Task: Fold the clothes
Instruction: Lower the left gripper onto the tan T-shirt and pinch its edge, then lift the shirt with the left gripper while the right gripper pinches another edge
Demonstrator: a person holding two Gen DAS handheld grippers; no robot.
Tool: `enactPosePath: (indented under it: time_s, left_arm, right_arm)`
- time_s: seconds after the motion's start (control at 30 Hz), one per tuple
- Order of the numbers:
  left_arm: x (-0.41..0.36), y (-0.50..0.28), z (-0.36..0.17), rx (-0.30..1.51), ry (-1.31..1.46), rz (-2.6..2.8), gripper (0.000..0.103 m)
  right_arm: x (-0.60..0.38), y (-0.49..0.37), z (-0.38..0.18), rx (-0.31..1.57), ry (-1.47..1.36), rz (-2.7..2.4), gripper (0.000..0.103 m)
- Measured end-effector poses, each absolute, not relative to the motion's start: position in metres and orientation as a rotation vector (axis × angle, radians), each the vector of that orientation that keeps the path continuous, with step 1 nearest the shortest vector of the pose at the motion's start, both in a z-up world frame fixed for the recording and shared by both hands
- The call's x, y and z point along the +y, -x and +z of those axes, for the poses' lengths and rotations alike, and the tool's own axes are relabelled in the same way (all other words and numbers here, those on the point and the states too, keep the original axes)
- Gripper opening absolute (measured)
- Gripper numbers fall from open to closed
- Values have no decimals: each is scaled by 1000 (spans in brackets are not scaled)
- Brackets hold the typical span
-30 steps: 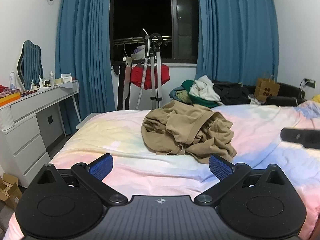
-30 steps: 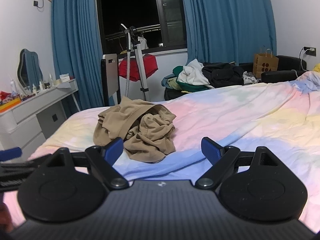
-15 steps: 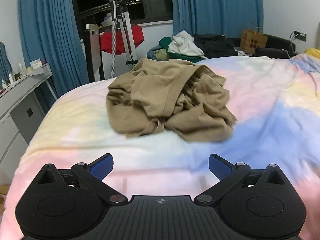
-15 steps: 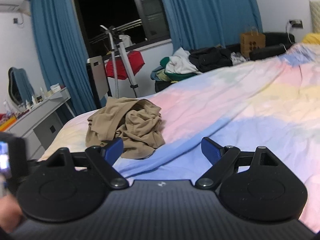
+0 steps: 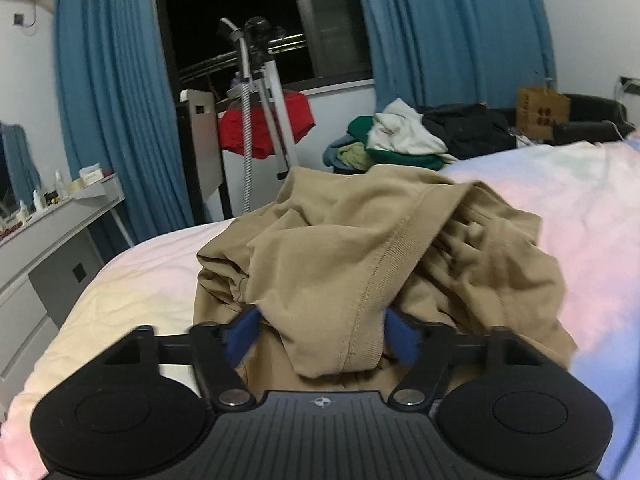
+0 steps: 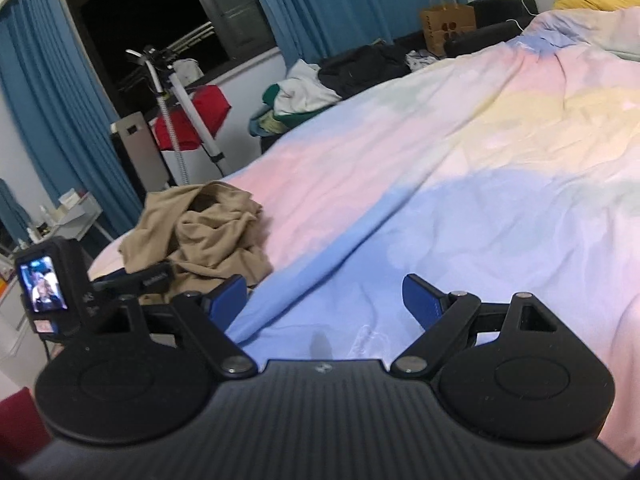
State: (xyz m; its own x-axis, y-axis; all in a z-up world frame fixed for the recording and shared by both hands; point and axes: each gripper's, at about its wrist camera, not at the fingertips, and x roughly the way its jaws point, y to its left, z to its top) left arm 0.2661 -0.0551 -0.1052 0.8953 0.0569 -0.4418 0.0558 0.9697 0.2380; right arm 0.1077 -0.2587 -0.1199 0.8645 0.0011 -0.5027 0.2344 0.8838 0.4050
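A crumpled tan garment [image 5: 360, 264] lies on the pastel bedspread [image 5: 580, 216] near the bed's left end. My left gripper [image 5: 320, 332] is pushed into its near edge; a ribbed hem fold lies between the blue fingers [image 5: 240, 334], which stand apart, open. In the right wrist view the garment [image 6: 204, 236] is at the left, with the left gripper and its camera [image 6: 48, 284] beside it. My right gripper [image 6: 324, 300] is open and empty over the blue part of the bedspread [image 6: 480, 184], to the right of the garment.
A white dresser [image 5: 44, 248] stands left of the bed. Behind the bed are a garment steamer stand [image 5: 256, 112], a pile of clothes [image 5: 404, 140], a paper bag [image 5: 540, 108] and blue curtains [image 5: 452, 20].
My left gripper has moved forward into the tan garment, and its fingers have drawn closer together around the hem fold. My right gripper has tilted and swung right, over the bedspread.
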Motion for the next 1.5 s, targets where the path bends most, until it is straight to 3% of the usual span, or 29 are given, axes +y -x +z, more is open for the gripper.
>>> enactPosePath:
  time_s: [0.13,0.2,0.67,0.87,1.2,1.27,1.5]
  left_arm:
    - [-42,-262,-95,450,-179,8,22]
    - [-37,-247,-80,423,-157,-13,16]
    - [55,-117,45,357,217,-282,14]
    - [102,-86,35,314,265,-313,14]
    - [152,-97,1,381,420,-222,15]
    - [154,-99,-6,394,404,-187,15]
    - [162,-129,-36,509,404,-99,15]
  right_arm:
    - [-256,-120,-128,549,-448,-130,86]
    - [-257,-121,-129,549,-450,-125,86]
    - [-242,-103,-105,476,-440,41,86]
    - [-198,-106,-98,548,-293,210,86]
    - [-89,-150,-96,687,-131,367,86]
    - [-73,-167,-103,687,-133,349,79]
    - [-78,-182,-121,665,-200,232,27]
